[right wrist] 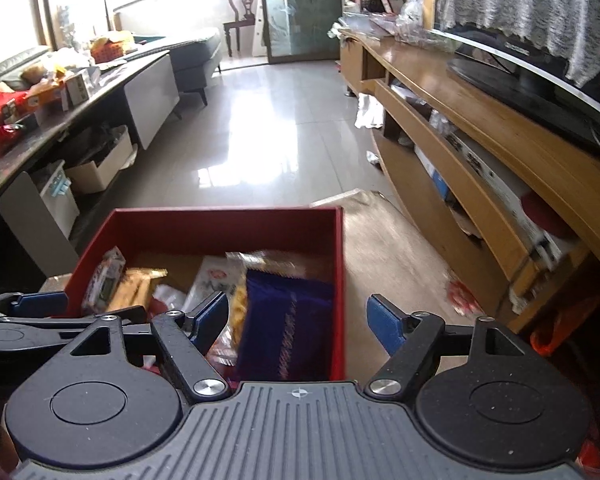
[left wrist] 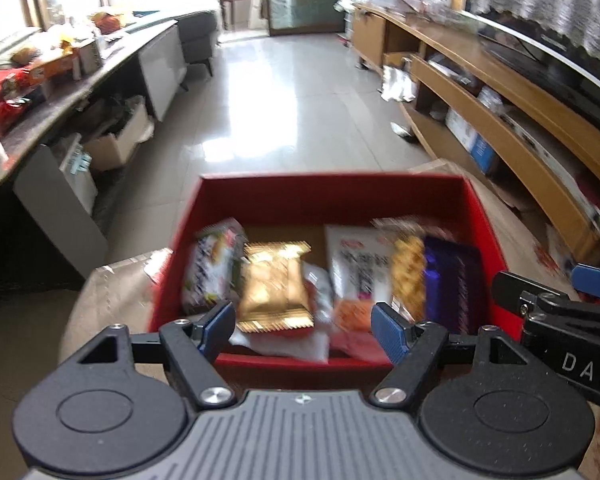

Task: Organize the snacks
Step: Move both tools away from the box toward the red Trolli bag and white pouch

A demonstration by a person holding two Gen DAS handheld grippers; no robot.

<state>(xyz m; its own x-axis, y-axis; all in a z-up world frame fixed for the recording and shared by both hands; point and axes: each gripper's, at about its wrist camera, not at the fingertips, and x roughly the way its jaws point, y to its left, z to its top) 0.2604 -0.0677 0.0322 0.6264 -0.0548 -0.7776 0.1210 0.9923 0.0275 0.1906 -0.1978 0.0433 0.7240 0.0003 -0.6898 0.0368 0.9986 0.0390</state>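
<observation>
A red box (left wrist: 332, 196) stands on a brown cardboard surface and holds several snack packets: a gold packet (left wrist: 274, 286), a white packet (left wrist: 358, 260), a purple packet (left wrist: 450, 284) and a green-white packet (left wrist: 212, 264). My left gripper (left wrist: 304, 326) is open and empty, just above the box's near edge. In the right wrist view the red box (right wrist: 220, 220) sits to the left, with the purple packet (right wrist: 288, 328) nearest. My right gripper (right wrist: 298, 320) is open and empty, straddling the box's right wall. A small red snack (right wrist: 462, 296) lies on the cardboard outside the box.
A wooden TV cabinet (right wrist: 480, 128) with a television (right wrist: 540, 92) runs along the right. A dark counter (left wrist: 60, 92) with packages runs along the left, with boxes (left wrist: 116, 144) beneath. Glossy tiled floor (right wrist: 268, 128) lies beyond.
</observation>
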